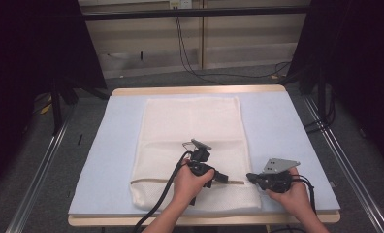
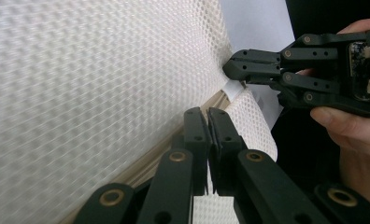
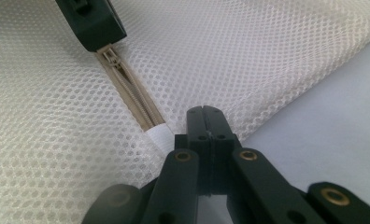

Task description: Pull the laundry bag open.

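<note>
A white mesh bag (image 1: 190, 126) lies flat on the pale mat (image 1: 277, 126). A beige zipper (image 3: 127, 88) runs across its near end and stops at a small white tab (image 3: 157, 135). My left gripper (image 1: 226, 178) is shut over the zipper, its tips right at the slider (image 3: 109, 57); the pull itself is hidden between the jaws. In its own view the left gripper (image 2: 207, 116) shows closed jaws along the beige tape (image 2: 145, 161). My right gripper (image 1: 249, 176) is shut on the bag's edge beside the tab (image 2: 233, 88), and the mesh puckers toward it. The right gripper (image 3: 205, 114) pinches mesh at the bag's border.
The mat covers a wooden table (image 1: 200, 90) with its near edge just below both hands. Dark frames and metal rails (image 1: 44, 160) flank the table, and cables (image 1: 190, 58) lie on the floor behind it. Bare mat shows left and right of the bag.
</note>
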`<state>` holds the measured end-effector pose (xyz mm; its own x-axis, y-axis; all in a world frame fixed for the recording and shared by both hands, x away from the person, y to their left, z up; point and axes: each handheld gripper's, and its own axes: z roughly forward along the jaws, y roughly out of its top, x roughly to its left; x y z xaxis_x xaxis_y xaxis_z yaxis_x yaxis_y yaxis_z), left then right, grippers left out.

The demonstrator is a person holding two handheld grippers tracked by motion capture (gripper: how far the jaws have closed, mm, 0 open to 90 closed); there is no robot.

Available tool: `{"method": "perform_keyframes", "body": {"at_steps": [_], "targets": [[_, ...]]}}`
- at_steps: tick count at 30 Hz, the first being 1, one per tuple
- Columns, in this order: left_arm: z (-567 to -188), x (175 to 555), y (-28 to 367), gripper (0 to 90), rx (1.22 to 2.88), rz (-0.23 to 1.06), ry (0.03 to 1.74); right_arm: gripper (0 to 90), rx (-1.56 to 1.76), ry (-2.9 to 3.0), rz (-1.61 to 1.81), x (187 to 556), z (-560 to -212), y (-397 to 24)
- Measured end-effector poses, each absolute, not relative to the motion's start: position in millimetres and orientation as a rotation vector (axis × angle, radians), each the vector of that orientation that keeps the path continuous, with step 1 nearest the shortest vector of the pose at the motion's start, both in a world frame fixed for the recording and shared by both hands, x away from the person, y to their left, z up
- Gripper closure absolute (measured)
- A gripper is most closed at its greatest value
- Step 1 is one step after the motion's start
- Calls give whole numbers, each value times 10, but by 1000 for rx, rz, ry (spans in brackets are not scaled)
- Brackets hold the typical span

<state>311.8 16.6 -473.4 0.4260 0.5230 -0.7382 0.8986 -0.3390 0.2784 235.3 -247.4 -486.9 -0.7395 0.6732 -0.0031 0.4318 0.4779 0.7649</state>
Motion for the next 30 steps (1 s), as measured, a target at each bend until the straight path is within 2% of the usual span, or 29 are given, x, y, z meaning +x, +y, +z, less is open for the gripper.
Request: {"method": "perform_keyframes", "body": {"at_steps": [30], "targets": [[-4615, 3142, 764, 873, 1959, -670, 1260, 900, 976, 2424, 1128, 2364, -4864, -2476]]}}
